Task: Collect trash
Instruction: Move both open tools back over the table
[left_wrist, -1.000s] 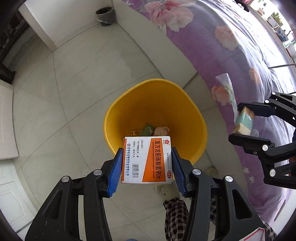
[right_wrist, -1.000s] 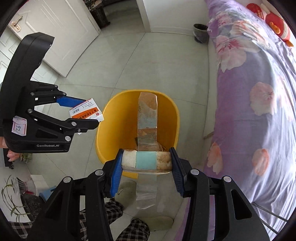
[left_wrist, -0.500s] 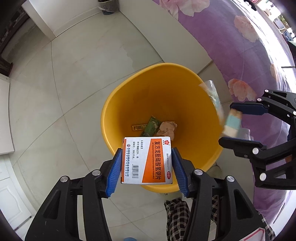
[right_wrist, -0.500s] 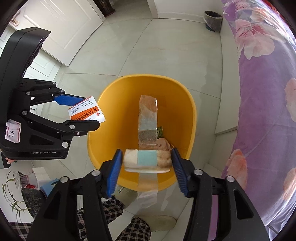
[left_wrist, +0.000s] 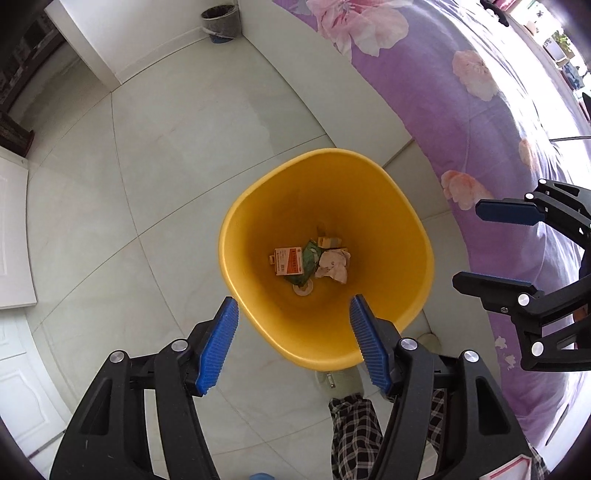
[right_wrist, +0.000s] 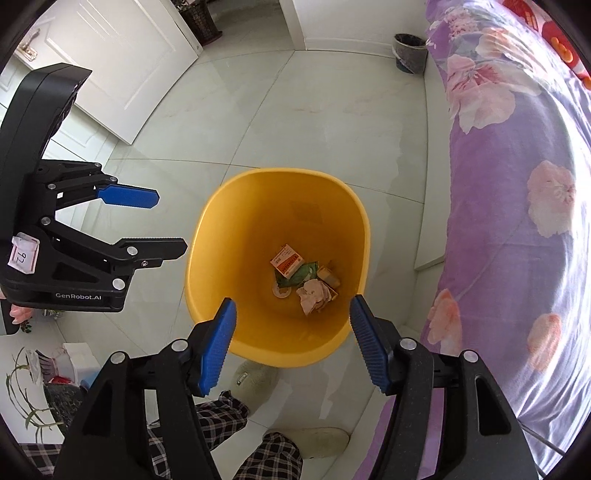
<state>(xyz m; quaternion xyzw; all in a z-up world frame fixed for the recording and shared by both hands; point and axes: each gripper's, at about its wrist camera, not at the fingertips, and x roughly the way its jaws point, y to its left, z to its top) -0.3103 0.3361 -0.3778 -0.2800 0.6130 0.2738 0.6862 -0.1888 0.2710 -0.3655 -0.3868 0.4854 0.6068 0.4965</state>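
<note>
Trash lies at the bottom of the yellow bin (left_wrist: 391, 295), which stands on the pale tiled floor (left_wrist: 177, 155) beside the purple flowered bedspread (left_wrist: 480, 122). Above the bin's rim, the left gripper (left_wrist: 293, 343) and right gripper (right_wrist: 293, 341) each hang with jaws opening, nothing between them. Inside the bin lie an orange-and-white box (left_wrist: 289, 261), a green wrapper (left_wrist: 309, 258) and crumpled paper (left_wrist: 334, 264).

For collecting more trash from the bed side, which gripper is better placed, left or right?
Probably right. Both grippers hang empty, jaws opening, over the yellow bin, but the right gripper is on the side of the purple bed; the left gripper is on the floor side.
</note>
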